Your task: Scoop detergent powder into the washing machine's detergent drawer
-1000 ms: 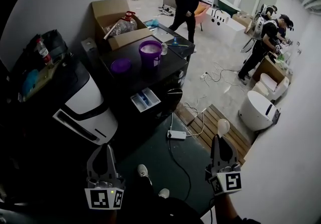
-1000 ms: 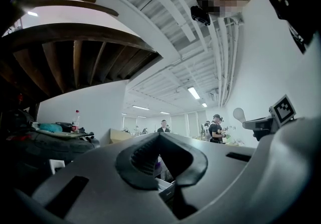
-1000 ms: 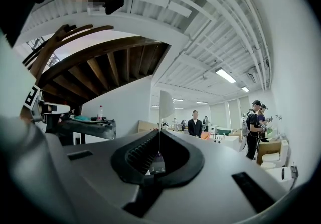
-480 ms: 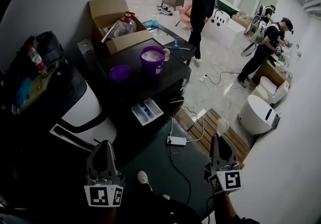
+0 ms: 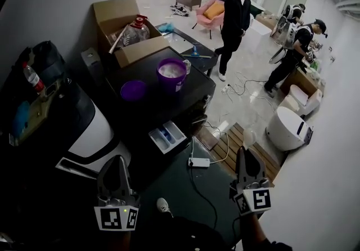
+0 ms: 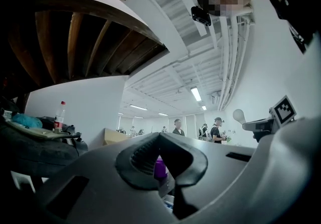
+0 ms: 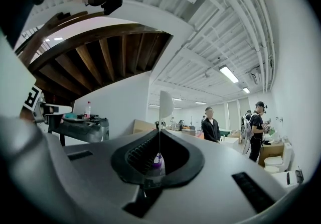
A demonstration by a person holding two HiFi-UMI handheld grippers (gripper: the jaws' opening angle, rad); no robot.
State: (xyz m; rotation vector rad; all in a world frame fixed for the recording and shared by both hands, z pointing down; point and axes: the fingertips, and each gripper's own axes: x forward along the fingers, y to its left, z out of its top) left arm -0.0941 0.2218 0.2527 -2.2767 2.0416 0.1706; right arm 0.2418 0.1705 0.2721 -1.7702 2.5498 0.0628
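Spoon (image 7: 165, 103): white, with its thin handle clamped in my right gripper (image 7: 159, 137) and its bowl standing up above the jaws. I am holding it well short of the washing machine (image 5: 191, 97), on its front side.
Left gripper (image 6: 159, 136): clenched tip to tip with nothing between the jaws, also well short of the washing machine's front.
Power strip (image 5: 198, 162): on the floor just in front of the washing machine.
Detergent drawer (image 5: 167, 136): pulled out from the washing machine's front, white with a blue section inside.
Purple lid (image 5: 134, 90): flat on the washing machine's top.
Purple bucket (image 5: 171, 74): upright on that top, near the lid, with white powder inside.
Cardboard box (image 5: 121, 19): open, just behind the washing machine.
Person in black (image 5: 236, 16): on the floor beyond the washing machine.
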